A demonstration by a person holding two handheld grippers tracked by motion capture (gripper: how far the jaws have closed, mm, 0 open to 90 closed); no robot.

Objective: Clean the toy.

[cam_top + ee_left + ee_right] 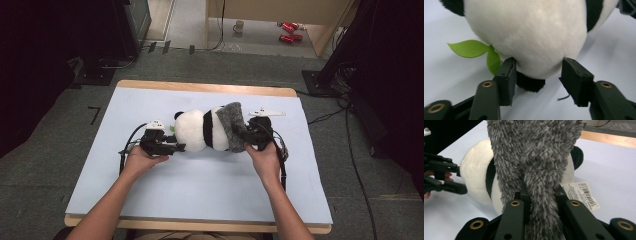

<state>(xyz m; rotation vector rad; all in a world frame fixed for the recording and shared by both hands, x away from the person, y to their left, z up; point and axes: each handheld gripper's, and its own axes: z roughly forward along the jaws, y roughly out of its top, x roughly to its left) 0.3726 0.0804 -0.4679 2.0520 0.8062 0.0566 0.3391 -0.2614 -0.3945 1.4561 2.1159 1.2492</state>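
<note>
Grey fuzzy fabric, perhaps a small hat or sleeve (234, 125), is being pulled over the body of a stuffed panda (197, 131) that lies on its side near the middle of a pale blue table (200, 185). A person stands at the near edge with a two-jaw tool in each hand.

The right gripper (248, 141) is clenched on a bunched fold of the grey fabric, seen from its own camera as a thick tuft pinched between the jaws (541, 202). A white paper tag (580, 195) lies on the table beside the toy.

The left gripper (176, 147) sits at the panda's white head end (529, 37). Its jaws stand apart on either side of the rounded plush: one pad touches the fur, the other is just clear, so the grasp looks released. A green cloth leaf (474, 50) pokes out next to it.

The step in hand seems to be dressing the toy. The next move likely calls for the left gripper to steady the head again while the right draws the fabric further along the body.
</note>
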